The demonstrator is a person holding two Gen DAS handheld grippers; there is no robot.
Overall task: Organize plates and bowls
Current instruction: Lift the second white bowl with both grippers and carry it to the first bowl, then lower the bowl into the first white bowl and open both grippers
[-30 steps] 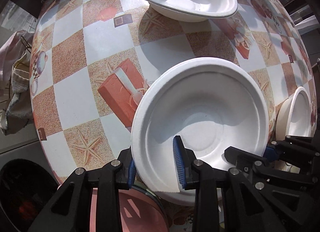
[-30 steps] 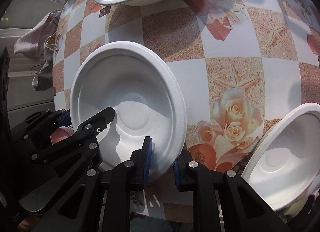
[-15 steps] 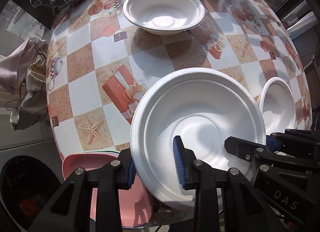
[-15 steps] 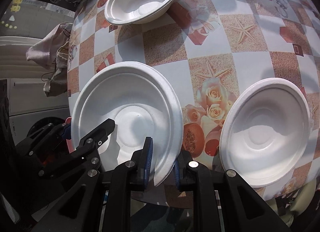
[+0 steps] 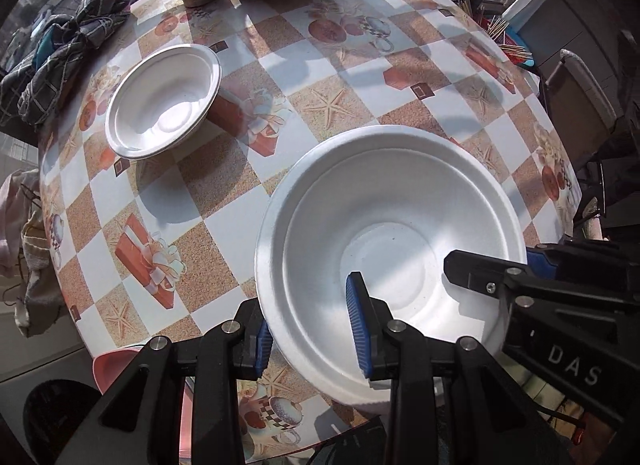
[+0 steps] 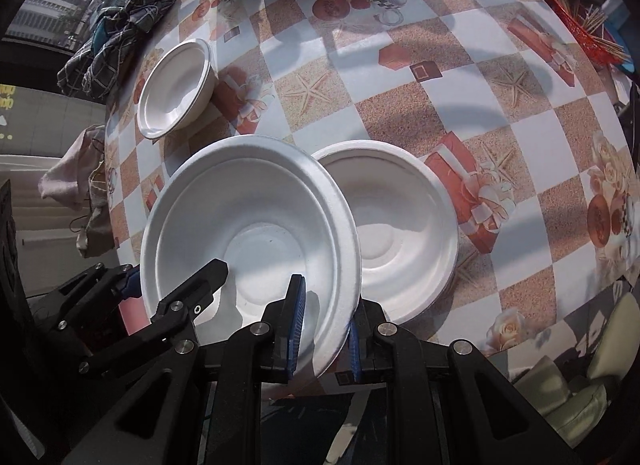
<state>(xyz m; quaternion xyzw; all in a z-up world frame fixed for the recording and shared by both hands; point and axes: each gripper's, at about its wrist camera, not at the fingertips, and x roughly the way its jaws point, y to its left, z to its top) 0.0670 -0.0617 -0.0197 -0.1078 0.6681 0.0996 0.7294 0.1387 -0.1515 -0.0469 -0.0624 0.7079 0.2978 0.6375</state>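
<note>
Evidently the shared white bowl [image 5: 392,233] had been lifted clear of the table [image 5: 360,77] over the last second and carried toward its far side, since both wrist views took in far more of the checked cloth than they had a moment earlier. Along the far left edge lay a crumpled plaid cloth [image 5: 64,53], and just inward of it a smaller white bowl [image 5: 164,101] sat upright on the table, well apart from the one being carried. The left gripper [image 5: 308,329] was nearly closed, its blue pads pinching the near-left rim of the held bowl, one pad outside and one inside the wall. The right gripper [image 6: 322,329] was likewise nearly closed, clamped on the near-right rim of the same bowl [image 6: 248,225], so the bowl hung tilted between the two hands above the table's near edge. To the right of it, a third white bowl [image 6: 404,233] rested on the table, and the held bowl's rim had come to overlap its left edge in the right wrist view, where earlier the two showed a gap. That suggested the carried bowl was on its way to be nested, into this neighbour or the far-left one; which, I could not tell. At the far right corner stood a red holder of toothpicks [image 6: 580,37].
</note>
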